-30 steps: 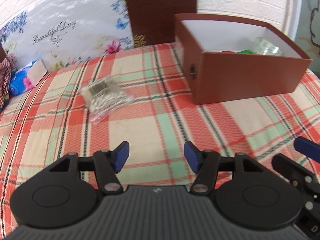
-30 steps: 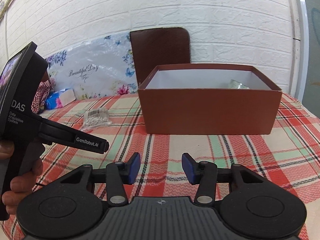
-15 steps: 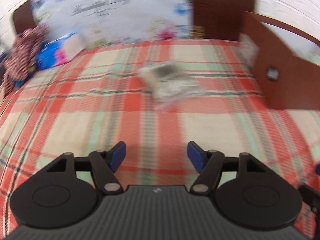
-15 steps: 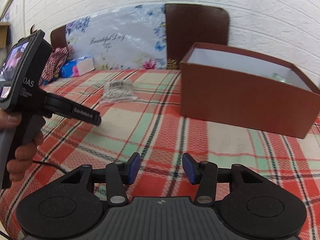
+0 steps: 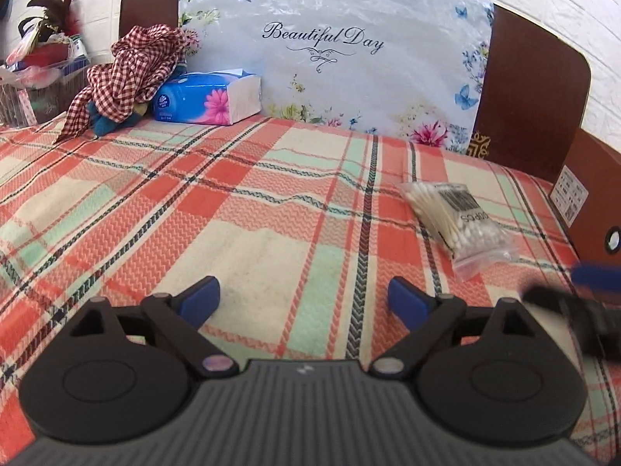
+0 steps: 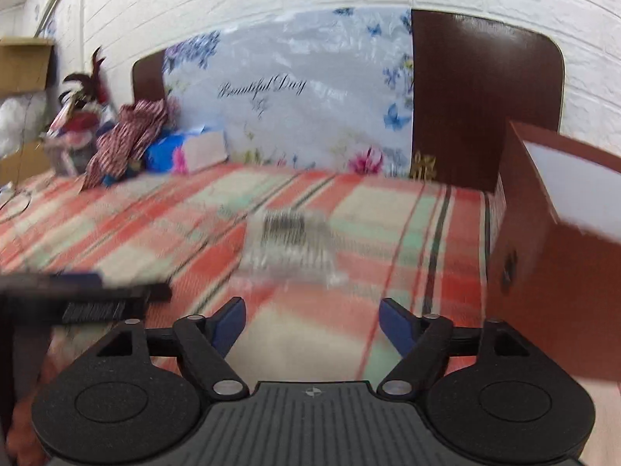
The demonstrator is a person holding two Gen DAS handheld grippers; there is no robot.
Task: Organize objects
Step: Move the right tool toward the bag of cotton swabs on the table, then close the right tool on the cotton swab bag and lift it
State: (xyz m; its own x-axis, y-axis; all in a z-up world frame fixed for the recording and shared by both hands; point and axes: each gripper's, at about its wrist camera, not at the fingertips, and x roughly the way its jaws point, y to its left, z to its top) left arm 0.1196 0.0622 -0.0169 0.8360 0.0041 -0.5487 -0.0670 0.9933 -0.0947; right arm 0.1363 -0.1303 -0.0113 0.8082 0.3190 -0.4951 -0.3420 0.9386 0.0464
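Currently, in the left wrist view, I have the left gripper [image 5: 302, 295] with its jaws spread wide, having just been opening, and nothing lies between them but bare plaid bedspread [image 5: 240, 209]. The bag of cotton swabs [image 5: 456, 225] lies flat ahead and to the right of this claw, well outside the right finger, untouched. Just beyond the bag, further right, I see a side wall of the brown box [image 5: 594, 202]. Far ahead and to the left lie a blue tissue pack [image 5: 205, 97] and a checked cloth [image 5: 132, 66], against the floral board [image 5: 330, 58]. A blurred piece of the right gripper [image 5: 570, 299] enters at the right edge.

In the right wrist view, heavily blurred, I have the right gripper [image 6: 312, 320] with its jaws likewise apart, having just been opening, and empty. The bag of cotton swabs [image 6: 291, 244] sits straight ahead of this claw, beyond the fingertips, not yet between them. The brown box [image 6: 543, 233] stands to the right of the claw, its white interior partly showing; its contents I cannot see here. The left gripper [image 6: 81, 295] appears as a dark blur at the left.

I judge the task partway: the bag is still out on the bedspread, and grasping it and carrying it to the box remain.
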